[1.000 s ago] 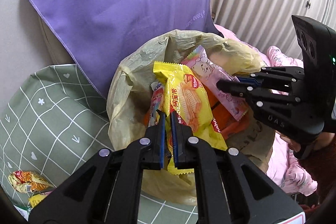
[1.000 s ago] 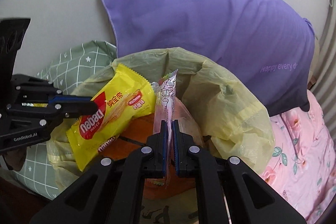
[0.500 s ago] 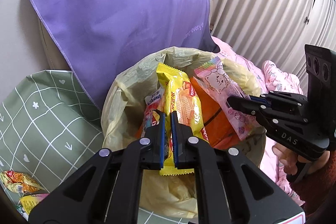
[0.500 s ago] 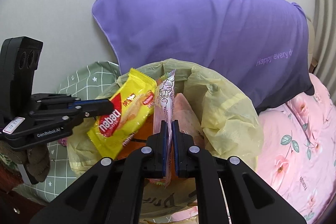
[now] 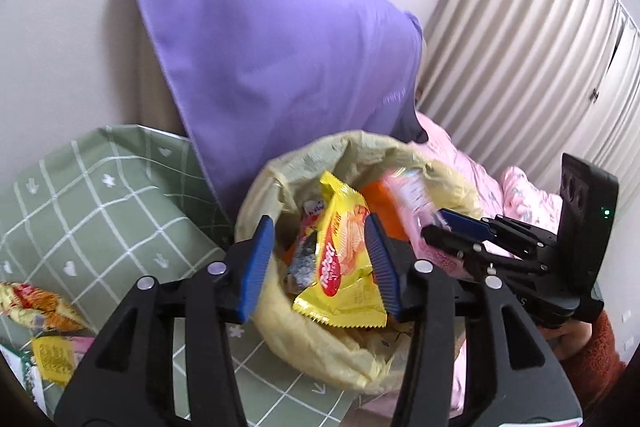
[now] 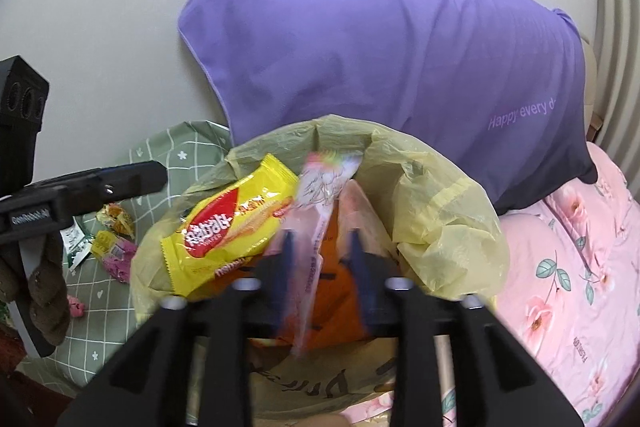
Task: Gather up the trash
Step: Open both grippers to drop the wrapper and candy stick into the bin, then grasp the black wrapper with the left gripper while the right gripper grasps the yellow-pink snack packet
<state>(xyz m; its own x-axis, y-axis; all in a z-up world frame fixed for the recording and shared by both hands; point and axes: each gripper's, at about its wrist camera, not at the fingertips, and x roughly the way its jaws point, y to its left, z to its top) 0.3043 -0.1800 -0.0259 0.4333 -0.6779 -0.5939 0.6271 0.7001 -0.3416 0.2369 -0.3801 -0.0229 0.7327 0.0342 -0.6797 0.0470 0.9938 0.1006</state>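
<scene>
A yellow trash bag (image 5: 444,171) (image 6: 440,211) stands open on the bed, holding an orange packet (image 6: 340,291). My left gripper (image 5: 320,263) is open above the bag; the yellow wafer wrapper (image 5: 344,259) (image 6: 228,227) hangs loose between its fingers, over the bag's mouth. My right gripper (image 6: 322,263) is open too; the pink wrapper (image 6: 320,203) (image 5: 408,191) is blurred between its fingers, above the bag. The right gripper shows in the left wrist view (image 5: 448,227), and a left finger in the right wrist view (image 6: 100,183).
A purple pillow (image 5: 280,47) leans on the wall behind the bag. A green checked cloth (image 5: 100,207) lies left, with more wrappers (image 5: 36,307) (image 6: 112,227) on it. Pink floral bedding (image 6: 568,267) lies right, and a curtain (image 5: 540,27) hangs beyond.
Both grippers have opened, releasing the yellow and pink wrappers over the bag. Both cameras have pulled up and back from the bag.
</scene>
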